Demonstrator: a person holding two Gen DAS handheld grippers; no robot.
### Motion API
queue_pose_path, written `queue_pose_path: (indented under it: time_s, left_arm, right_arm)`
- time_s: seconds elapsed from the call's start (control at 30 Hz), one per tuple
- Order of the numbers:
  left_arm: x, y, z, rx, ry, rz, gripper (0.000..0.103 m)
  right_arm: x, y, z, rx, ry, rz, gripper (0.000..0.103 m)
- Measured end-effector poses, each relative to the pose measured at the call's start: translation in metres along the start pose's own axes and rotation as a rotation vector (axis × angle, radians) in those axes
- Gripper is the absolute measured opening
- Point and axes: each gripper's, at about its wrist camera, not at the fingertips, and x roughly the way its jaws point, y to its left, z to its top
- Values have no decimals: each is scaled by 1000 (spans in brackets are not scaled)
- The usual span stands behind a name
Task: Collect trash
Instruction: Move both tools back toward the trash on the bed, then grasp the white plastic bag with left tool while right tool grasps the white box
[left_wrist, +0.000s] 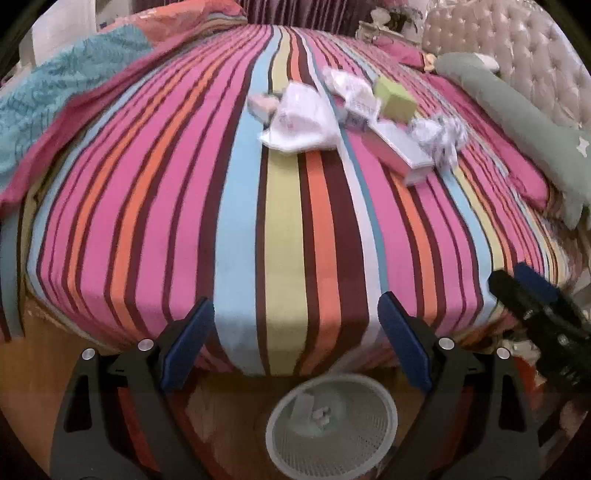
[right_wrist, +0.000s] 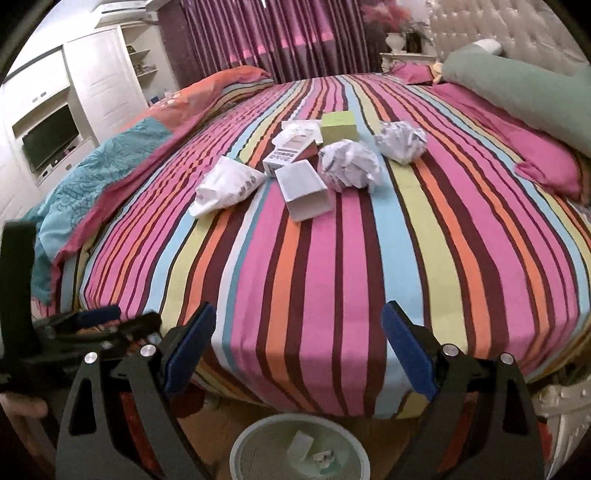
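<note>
you get warm, even indoor light with soft shadow under the bed (right_wrist: 332, 258) edge, motion blur smearing the trash (left_wrist: 299, 118) and bin (left_wrist: 332, 424) in the left view, the right sharper, both bowed and vignetted black at the corners.

The right gripper (right_wrist: 297, 347) stands wide and empty at the frame's bottom above a white bin (right_wrist: 299, 448) holding scraps, while boxes (right_wrist: 304, 188), crumpled paper balls (right_wrist: 349, 164) and a white bag (right_wrist: 227, 188) lie mid-frame on the striped bed (right_wrist: 332, 277).
</note>
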Motion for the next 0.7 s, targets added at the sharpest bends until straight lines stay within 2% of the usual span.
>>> queue_pose_path:
  time_s: [0.17,0.37,0.7]
  left_arm:
    - [0,-3,29,21,-52,-1,88]
    - [10,-15,57,68,-79,10,88]
    - [33,-29,84,133,-104,29,88]
  right_arm:
    - [14,0,15,-11,3,7,87]
    - [33,-3,28,-14,21,11,87]
    - [58,-5,36,-19,37,33,87]
